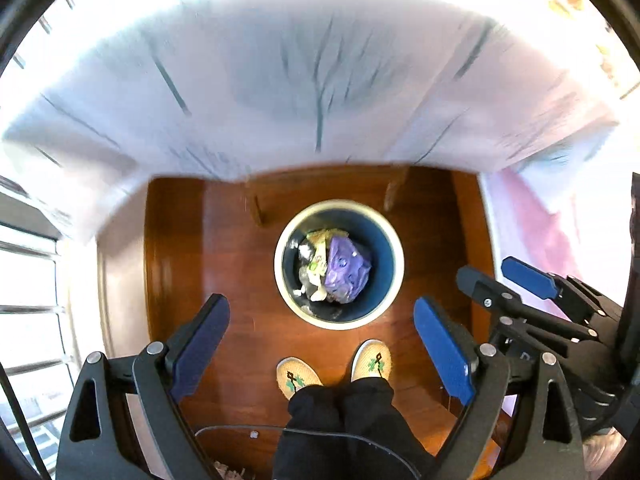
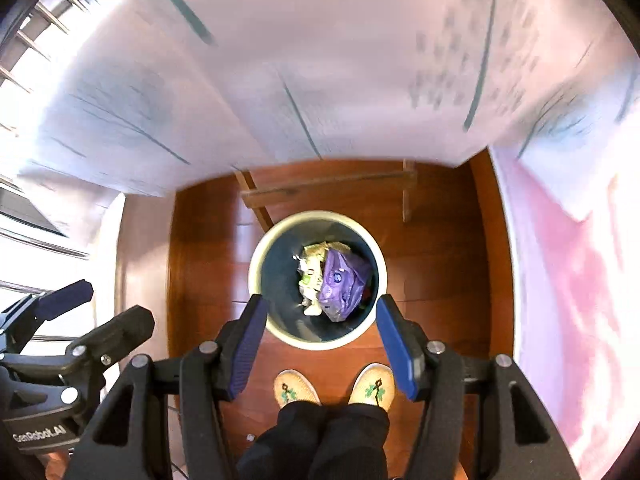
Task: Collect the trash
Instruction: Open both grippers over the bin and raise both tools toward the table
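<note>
A round trash bin with a cream rim and dark blue inside stands on the wooden floor, straight below both grippers. In it lie a purple wrapper and crumpled paper and foil scraps. My left gripper hangs high above the bin, pointing down, open, with nothing between its blue pads. My right gripper hangs beside it, also open and without a load. Each shows in the other's view: the right gripper and the left gripper.
A person's feet in beige slippers and black trousers stand just near the bin. A white cloth with blue lines overhangs the far side, blurred. Pink fabric fills the right. Metal rails run along the left.
</note>
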Demonstrator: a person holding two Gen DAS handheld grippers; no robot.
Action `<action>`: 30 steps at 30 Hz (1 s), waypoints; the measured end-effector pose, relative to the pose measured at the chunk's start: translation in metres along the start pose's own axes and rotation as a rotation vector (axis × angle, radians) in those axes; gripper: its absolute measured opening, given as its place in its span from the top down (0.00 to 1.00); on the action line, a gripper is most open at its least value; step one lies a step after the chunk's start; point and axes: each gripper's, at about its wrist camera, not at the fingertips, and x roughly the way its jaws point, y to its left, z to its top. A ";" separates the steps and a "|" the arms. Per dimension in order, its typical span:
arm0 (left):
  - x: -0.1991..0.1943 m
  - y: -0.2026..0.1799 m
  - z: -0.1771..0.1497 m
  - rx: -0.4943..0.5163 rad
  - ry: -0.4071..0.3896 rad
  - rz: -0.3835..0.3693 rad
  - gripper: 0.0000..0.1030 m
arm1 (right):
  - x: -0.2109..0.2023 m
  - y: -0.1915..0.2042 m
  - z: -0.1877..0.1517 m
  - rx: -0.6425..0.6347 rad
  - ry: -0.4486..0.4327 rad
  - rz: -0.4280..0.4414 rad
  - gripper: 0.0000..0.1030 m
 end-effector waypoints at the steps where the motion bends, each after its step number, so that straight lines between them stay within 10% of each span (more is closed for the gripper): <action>1: -0.012 0.000 0.001 0.006 -0.013 -0.003 0.10 | -0.013 0.004 0.001 -0.001 -0.009 0.000 0.45; 30: -0.305 0.009 0.074 0.210 -0.576 -0.032 0.10 | -0.295 0.091 0.073 -0.097 -0.507 -0.053 0.45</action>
